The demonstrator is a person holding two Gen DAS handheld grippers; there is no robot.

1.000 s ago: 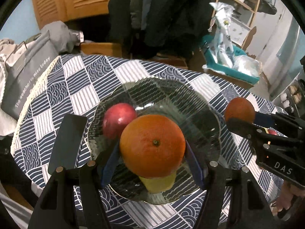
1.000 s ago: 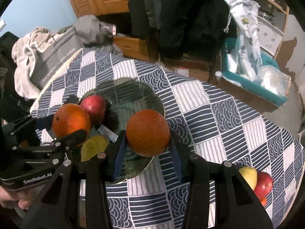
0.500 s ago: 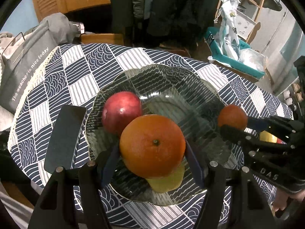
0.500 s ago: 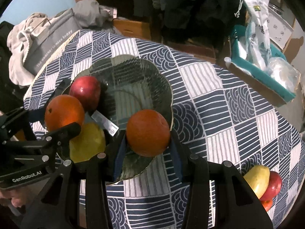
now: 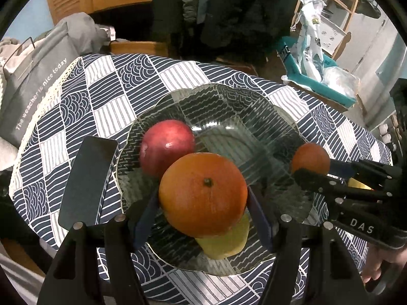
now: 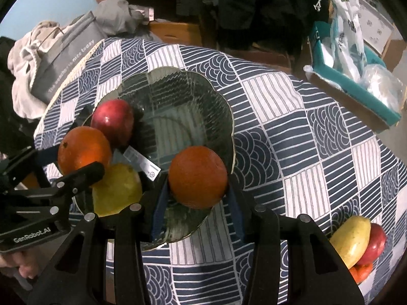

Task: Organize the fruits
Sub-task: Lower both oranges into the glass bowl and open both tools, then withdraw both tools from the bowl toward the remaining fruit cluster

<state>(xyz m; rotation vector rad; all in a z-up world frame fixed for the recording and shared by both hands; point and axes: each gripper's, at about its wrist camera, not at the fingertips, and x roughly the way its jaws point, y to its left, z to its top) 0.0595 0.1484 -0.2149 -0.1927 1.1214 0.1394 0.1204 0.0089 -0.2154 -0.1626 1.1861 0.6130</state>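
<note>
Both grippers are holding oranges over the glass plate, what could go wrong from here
1. The left gripper holds its orange directly above the yellow fruit; released there, it could land on it and roll off.
2. The right gripper has its orange near the rim of the glass plate, so it may tip out onto the tablecloth.
3. The two grippers are close and might collide.
</note>
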